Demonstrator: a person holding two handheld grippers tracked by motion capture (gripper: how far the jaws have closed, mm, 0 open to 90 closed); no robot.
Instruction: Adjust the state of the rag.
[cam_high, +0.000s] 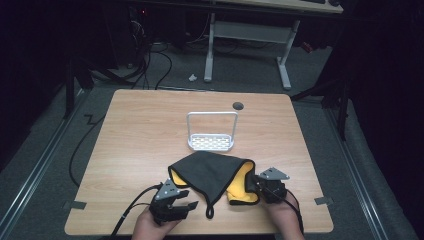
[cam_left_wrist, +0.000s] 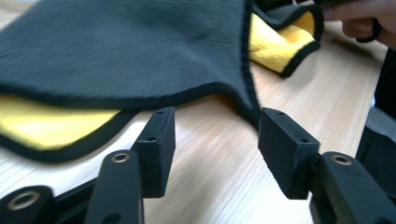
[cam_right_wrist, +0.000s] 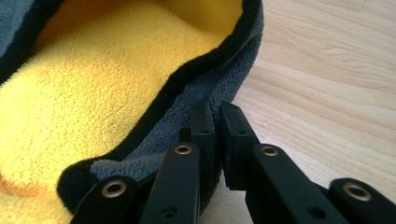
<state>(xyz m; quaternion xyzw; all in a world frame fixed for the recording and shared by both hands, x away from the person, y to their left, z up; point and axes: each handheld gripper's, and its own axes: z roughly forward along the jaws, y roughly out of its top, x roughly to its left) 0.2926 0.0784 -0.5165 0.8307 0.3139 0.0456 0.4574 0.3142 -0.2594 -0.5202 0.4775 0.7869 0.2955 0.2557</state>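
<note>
Mostly fleecy grey-yellow cloth (cam_high: 212, 175), black-edged, pinched by right hand-held gripper (cam_right_wrist: 217, 116).

Light wood table (cam_high: 140, 140). Grey-and-yellow cloth (cam_high: 212, 172) lies crumpled near the front edge, centre-right. White wire rack (cam_high: 211, 132) stands just beyond it, centre. Dark grommet hole (cam_high: 238, 106) far side.

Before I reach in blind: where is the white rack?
In the high view the rack stands upright mid-table, just beyond the cloth, with the round hole behind it to the right.
</note>
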